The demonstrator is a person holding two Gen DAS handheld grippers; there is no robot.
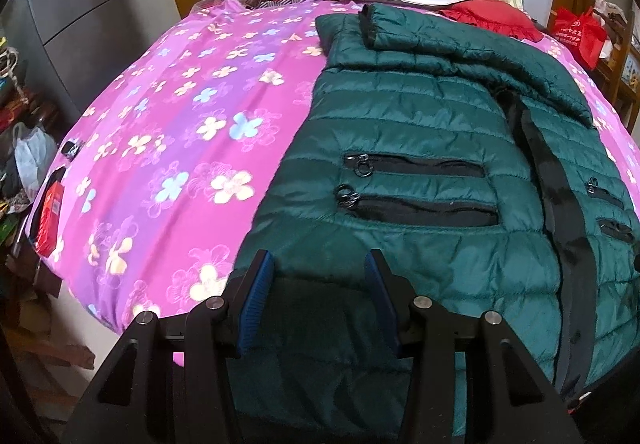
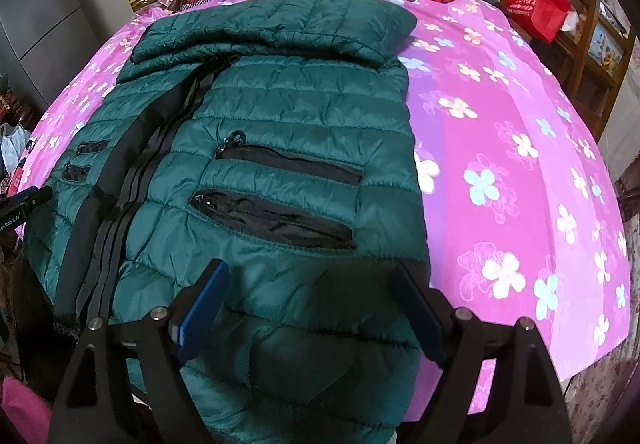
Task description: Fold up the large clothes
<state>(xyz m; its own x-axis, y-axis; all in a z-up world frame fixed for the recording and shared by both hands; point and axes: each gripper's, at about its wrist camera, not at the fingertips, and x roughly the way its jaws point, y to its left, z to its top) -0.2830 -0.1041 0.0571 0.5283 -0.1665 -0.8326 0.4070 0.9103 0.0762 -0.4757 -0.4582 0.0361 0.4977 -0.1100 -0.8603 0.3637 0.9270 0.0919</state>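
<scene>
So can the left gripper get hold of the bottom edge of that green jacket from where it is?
Probably yes: the left gripper is open right over the green jacket's hem, nothing between them.

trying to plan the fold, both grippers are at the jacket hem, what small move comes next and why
Probably close both grippers on the hem. The left gripper and right gripper are open, each straddling the near edge of the green puffer jacket, which lies flat on the floral bedsheet with its sleeves already folded across the top. Gripping the hem would allow folding it upward.

Partial lettering "enRobot.AI" on left tool (image 2: pixel 24 204); red bag (image 2: pixel 536 6) print illegible.
</scene>
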